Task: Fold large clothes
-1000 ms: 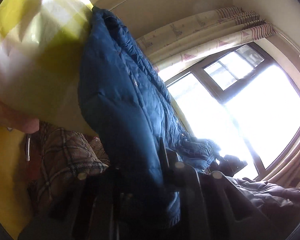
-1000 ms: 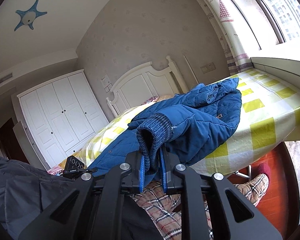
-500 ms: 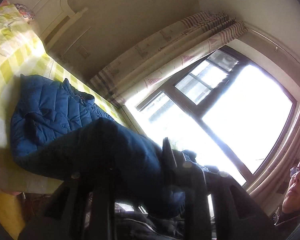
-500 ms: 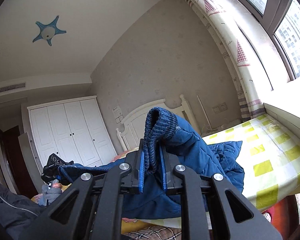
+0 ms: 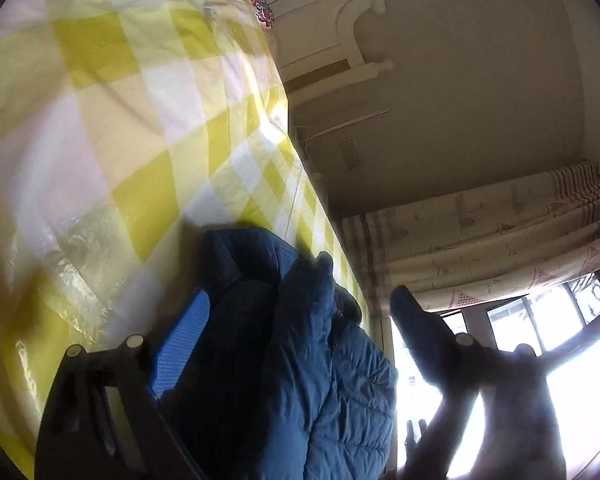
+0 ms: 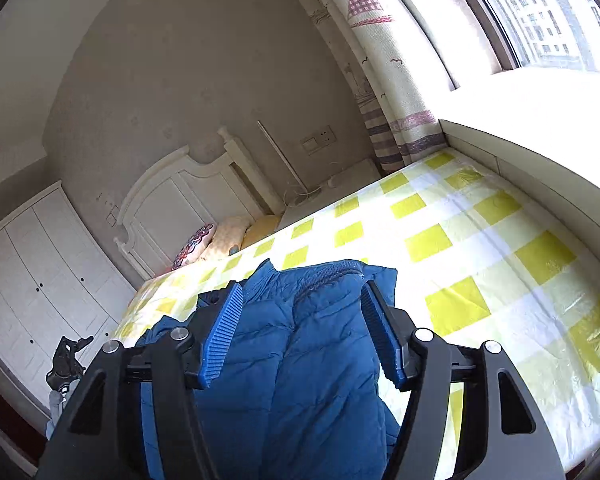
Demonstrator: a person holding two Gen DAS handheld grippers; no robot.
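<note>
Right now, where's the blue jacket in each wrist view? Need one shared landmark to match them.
Left wrist: blue jacket sits bottom centre, between the spread fingers of the left gripper, lying on the yellow checked bedspread.
Right wrist: the jacket fills the bottom centre, between the spread fingers of the right gripper.
Shared landmark: white headboard.

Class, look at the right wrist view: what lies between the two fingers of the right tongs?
The blue padded jacket lies between the fingers of the right tongs, which are opening and not pressing on it; it rests on the yellow checked bedspread.
</note>
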